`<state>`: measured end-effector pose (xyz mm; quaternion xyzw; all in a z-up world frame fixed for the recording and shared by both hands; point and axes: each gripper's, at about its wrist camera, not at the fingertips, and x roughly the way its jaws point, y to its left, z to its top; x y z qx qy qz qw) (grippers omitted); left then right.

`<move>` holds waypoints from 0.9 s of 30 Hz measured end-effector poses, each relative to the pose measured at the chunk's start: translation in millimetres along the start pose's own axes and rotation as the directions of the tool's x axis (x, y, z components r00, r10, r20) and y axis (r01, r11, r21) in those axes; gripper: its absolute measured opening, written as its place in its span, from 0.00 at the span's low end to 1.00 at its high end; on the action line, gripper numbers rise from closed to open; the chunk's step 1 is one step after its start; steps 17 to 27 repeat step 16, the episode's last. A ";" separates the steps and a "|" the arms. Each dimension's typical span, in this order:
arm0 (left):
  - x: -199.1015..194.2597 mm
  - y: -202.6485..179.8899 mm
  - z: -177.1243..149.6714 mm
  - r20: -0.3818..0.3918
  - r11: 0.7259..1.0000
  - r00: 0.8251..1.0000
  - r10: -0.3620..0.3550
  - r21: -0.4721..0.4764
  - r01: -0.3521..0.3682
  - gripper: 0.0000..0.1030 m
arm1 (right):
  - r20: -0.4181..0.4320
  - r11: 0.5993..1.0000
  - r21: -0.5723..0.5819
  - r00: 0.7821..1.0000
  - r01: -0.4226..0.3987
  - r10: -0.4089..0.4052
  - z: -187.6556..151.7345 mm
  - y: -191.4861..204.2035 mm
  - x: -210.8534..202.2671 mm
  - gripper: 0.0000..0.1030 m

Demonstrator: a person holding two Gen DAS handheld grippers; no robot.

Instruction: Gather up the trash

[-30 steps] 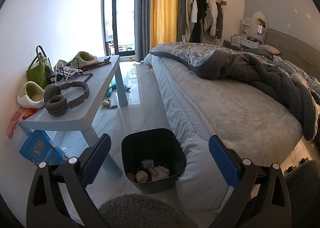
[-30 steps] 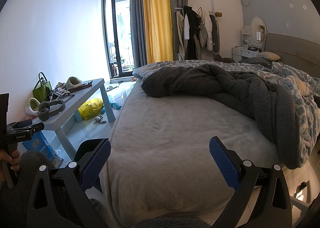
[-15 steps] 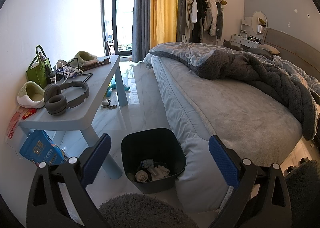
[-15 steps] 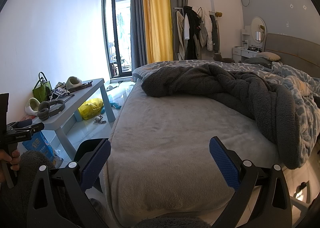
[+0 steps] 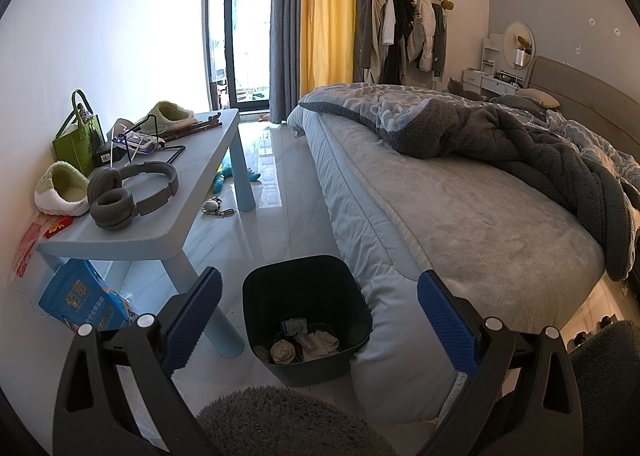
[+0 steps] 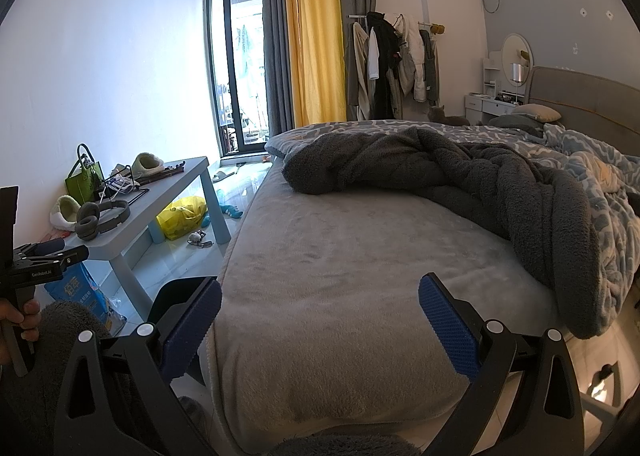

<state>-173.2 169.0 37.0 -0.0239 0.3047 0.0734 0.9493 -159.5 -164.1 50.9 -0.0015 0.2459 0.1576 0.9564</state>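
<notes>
Bin (image 5: 306, 320) sits on the floor between table (image 5: 160, 224) and bed (image 5: 460, 216), below your left gripper (image 5: 319, 308), jaws apart, empty. Right view: your right gripper (image 6: 320, 312) hovers over the bed, jaws apart.

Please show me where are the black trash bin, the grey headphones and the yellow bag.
black trash bin (image 5: 340, 296): left wrist view, inner back wall.
grey headphones (image 5: 114, 210): left wrist view, front ear cup.
yellow bag (image 6: 182, 216): right wrist view, its middle.

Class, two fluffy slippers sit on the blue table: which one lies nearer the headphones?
The slipper at the table's near end, right beside the headphones. The other slipper sits at the far end, beyond the green bag.
</notes>
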 end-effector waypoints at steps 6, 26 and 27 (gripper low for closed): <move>0.0 0.3 0.3 0.001 1.000 1.000 -0.001 -0.001 0.001 0.97 | 0.000 1.000 -0.001 1.000 0.000 0.000 0.2 -0.3 0.2 0.97; 1.3 -2.4 0.7 -0.007 1.000 1.000 -0.001 -0.007 0.001 0.97 | 0.000 1.000 -0.001 1.000 -0.001 0.001 0.5 -0.8 0.2 0.97; 1.3 -2.4 0.7 -0.007 1.000 1.000 -0.001 -0.007 0.001 0.97 | 0.000 1.000 -0.001 1.000 -0.001 0.001 0.5 -0.8 0.2 0.97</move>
